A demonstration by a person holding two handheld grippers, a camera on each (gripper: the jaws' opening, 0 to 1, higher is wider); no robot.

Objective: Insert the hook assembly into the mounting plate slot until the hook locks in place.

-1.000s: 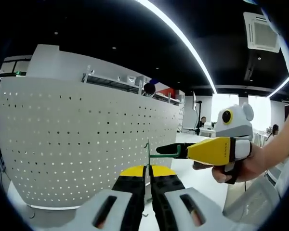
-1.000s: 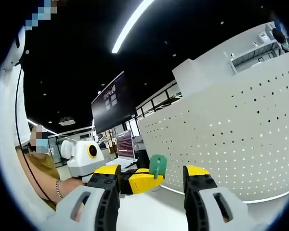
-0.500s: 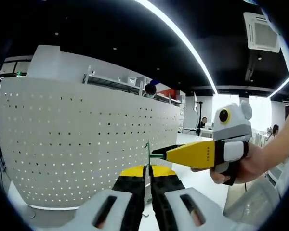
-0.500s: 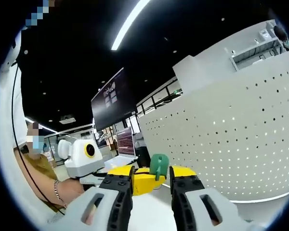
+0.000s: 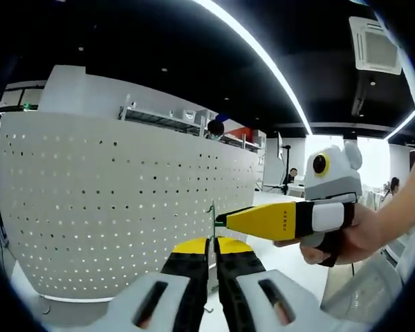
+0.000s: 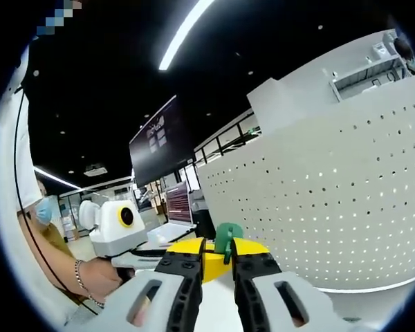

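Observation:
In the left gripper view my left gripper is shut on a thin green plate, seen edge-on and standing upright between the jaws. My right gripper reaches in from the right, held by a hand, with its yellow tip against the plate. In the right gripper view my right gripper has its jaws closed around a green hook piece. The left gripper comes in from the left, its yellow jaws just behind that piece. Where hook and plate meet is hidden by the jaws.
A large white perforated panel curves behind the work on the left, and it also lies to the right as the panel. A person stands at the left, with a hand on the right gripper. A white table surface lies below.
My right jaws have gone from wide open to closed on the green hook piece. In the left gripper view the right gripper has slid left to the plate and now covers the green rod.

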